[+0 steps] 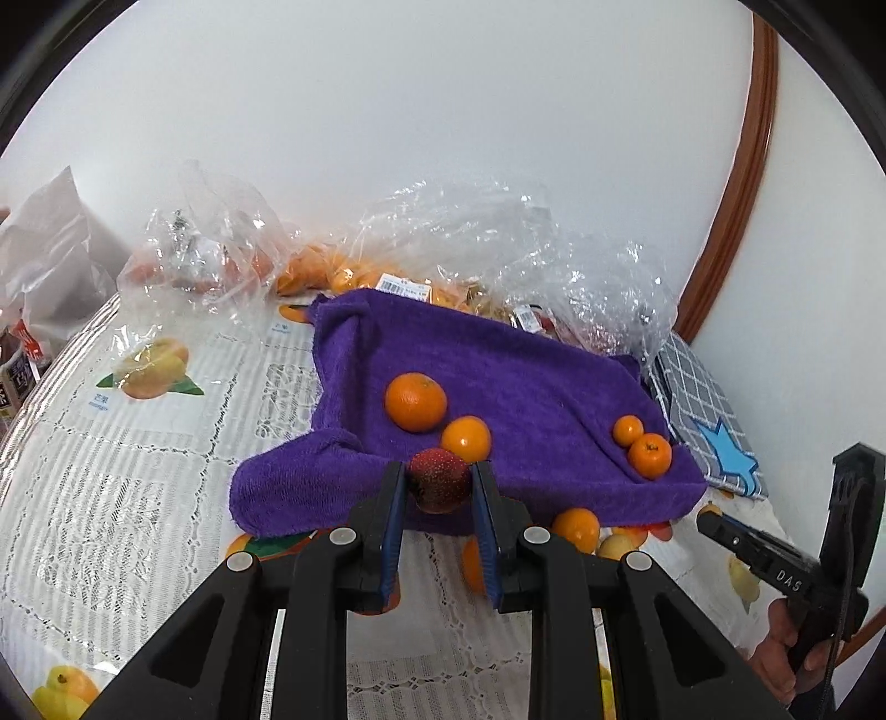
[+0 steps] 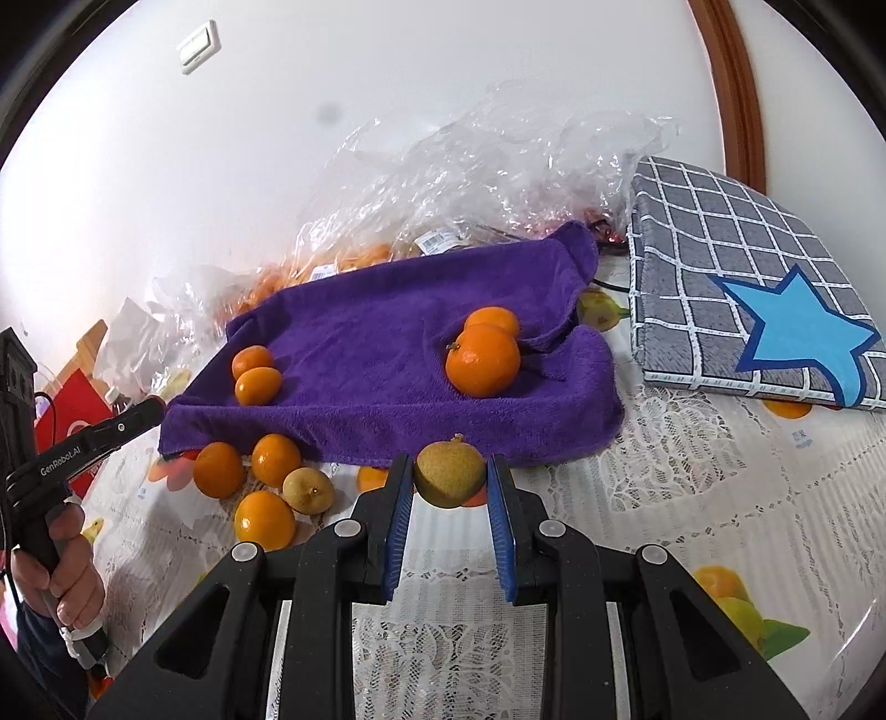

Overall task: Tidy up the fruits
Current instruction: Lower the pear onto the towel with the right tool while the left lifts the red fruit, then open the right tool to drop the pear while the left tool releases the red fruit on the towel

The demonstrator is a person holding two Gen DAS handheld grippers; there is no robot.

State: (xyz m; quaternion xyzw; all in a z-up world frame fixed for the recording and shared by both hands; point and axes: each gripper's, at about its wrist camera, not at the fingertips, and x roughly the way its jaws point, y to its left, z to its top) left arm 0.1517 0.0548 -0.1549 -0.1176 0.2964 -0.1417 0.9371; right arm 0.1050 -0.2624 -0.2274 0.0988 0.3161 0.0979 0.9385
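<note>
Table: covered by a white lace-pattern cloth (image 2: 692, 471) printed with fruit pictures.
Purple towel (image 1: 498, 376): spread on the table, edges rumpled; carries four oranges in two pairs.
Left pair: large orange (image 1: 416, 401) touching a smaller one (image 1: 466, 438).
Right pair: two small oranges (image 1: 649, 455) touching, near the towel's right edge.
Loose fruit: three oranges (image 2: 264, 519) and a yellow-brown fruit (image 2: 308, 490) on the cloth, just beside the towel's front edge.
Left gripper (image 1: 438, 487): fingers closed narrow on a red speckled fruit (image 1: 438, 481), held above the towel's front edge.
Right gripper (image 2: 449, 482): fingers clamp a yellow-brown round fruit (image 2: 449, 471), held in front of the towel.
Plastic bags (image 2: 498, 166): clear, crumpled, behind the towel against the wall; oranges inside.
Checked cushion (image 2: 747, 266): grey, blue star, right of the towel.
Room: plain white wall (image 1: 443, 111); brown wooden frame (image 1: 742, 166) at right; light switch (image 2: 198, 45) on the wall.
</note>
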